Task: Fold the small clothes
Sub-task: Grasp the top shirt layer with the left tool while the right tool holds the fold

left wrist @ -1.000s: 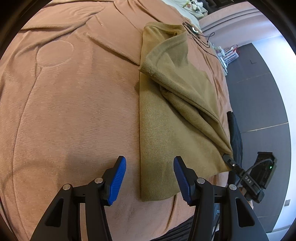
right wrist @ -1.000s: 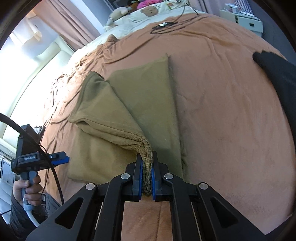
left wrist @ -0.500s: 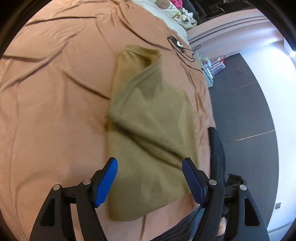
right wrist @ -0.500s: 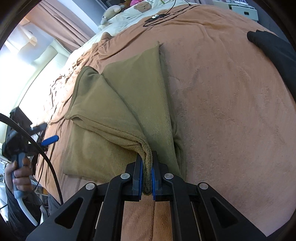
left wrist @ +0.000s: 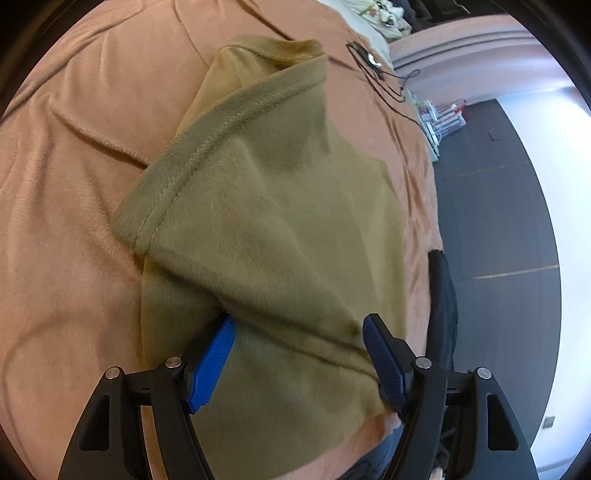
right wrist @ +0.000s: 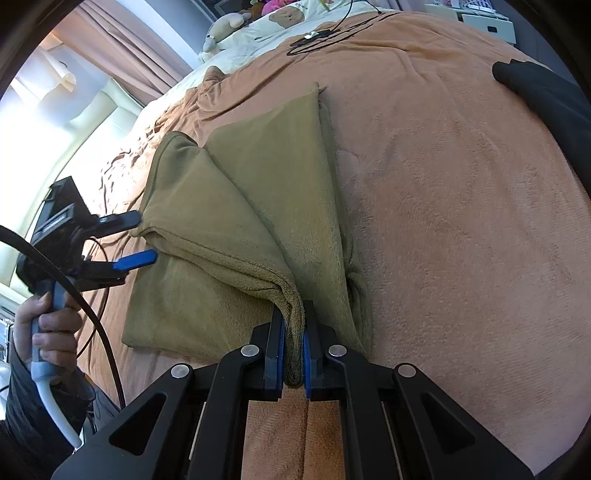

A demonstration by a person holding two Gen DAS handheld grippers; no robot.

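Olive fleece garment lies spread on the tan bedspread ahead of both my claws, and part of it is lifted off the bed in a fold. My right claw is pressed together on a thick bunched corner of that fabric, the cloth squeezed between the two blue pads and hanging down a little past them; from there the raised flap runs away to my left as a stitched edge, with the flatter lower layer of the garment showing beneath it. My left claw stands spread wide, with nothing pinched between its fingers. Its left blue pad is tucked under the overhanging flap, while its right pad sits at the garment's near right edge, so the cloth fills the gap between them. In the right wrist view that same left claw shows off to my left, its two fingers apart, one just above and one just below the fold's outer edge. A dark cloth lies well off to the right of my right claw at the bed's edge, and a black cable trails across the bedspread far ahead.
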